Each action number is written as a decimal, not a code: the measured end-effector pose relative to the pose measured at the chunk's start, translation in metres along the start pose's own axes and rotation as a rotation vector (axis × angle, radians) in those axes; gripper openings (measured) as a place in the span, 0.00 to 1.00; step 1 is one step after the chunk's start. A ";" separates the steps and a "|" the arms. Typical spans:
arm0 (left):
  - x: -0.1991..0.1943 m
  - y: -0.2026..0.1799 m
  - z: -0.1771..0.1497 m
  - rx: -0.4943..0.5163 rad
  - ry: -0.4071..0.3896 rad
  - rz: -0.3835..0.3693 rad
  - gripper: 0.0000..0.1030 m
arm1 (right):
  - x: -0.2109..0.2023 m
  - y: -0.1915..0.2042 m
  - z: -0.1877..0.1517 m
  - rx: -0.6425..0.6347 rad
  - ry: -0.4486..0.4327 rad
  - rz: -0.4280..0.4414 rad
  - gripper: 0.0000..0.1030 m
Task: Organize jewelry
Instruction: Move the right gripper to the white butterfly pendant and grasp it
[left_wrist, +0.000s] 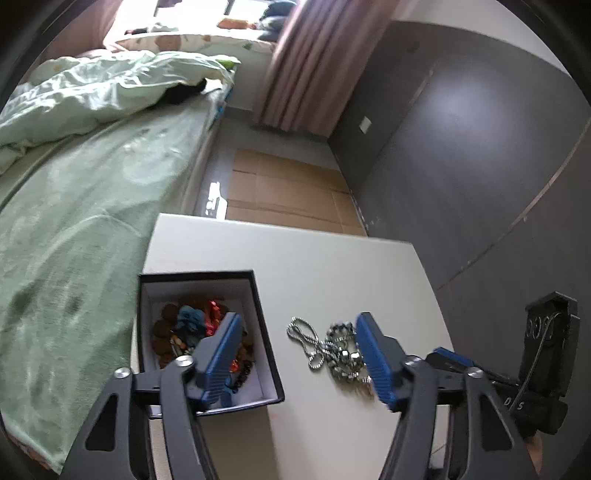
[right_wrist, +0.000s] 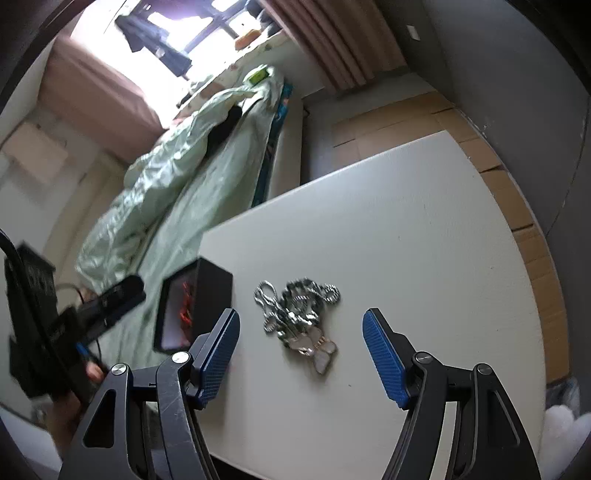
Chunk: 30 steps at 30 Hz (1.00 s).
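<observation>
A black box (left_wrist: 266, 332) with a white lining sits at the left of the white table (left_wrist: 314, 266) and holds several coloured pieces of jewelry (left_wrist: 192, 332). A heap of silver chains (left_wrist: 332, 347) lies on the table right of the box. My left gripper (left_wrist: 299, 354) is open and empty, above the box's right wall and the chains. In the right wrist view the silver chains (right_wrist: 295, 310) with a pale butterfly pendant (right_wrist: 321, 354) lie between the fingers of my open, empty right gripper (right_wrist: 301, 350). The box (right_wrist: 210, 295) is to its left.
A bed with green covers (left_wrist: 74, 221) runs along the table's left side. Cardboard sheets (left_wrist: 280, 192) lie on the floor beyond the table. A dark grey wall (left_wrist: 461, 166) stands to the right. The right gripper's body (left_wrist: 546, 354) shows at the right edge of the left wrist view.
</observation>
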<state>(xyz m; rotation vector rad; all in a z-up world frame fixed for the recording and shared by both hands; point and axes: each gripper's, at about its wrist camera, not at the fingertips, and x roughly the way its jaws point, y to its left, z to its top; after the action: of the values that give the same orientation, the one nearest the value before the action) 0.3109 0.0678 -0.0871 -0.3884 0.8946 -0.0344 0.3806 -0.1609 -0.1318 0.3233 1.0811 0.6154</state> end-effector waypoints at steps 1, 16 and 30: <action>0.002 -0.002 -0.001 0.017 0.013 -0.001 0.58 | 0.001 -0.001 -0.003 -0.018 0.008 -0.001 0.68; 0.009 -0.005 -0.006 0.081 0.038 0.004 0.54 | 0.030 0.002 -0.027 -0.272 0.098 -0.023 0.57; 0.007 0.004 -0.002 0.050 0.033 -0.016 0.54 | 0.068 0.012 -0.015 -0.280 0.159 -0.062 0.41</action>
<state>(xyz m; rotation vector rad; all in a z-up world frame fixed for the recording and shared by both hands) 0.3132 0.0694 -0.0954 -0.3488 0.9218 -0.0780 0.3861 -0.1107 -0.1812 -0.0028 1.1352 0.7361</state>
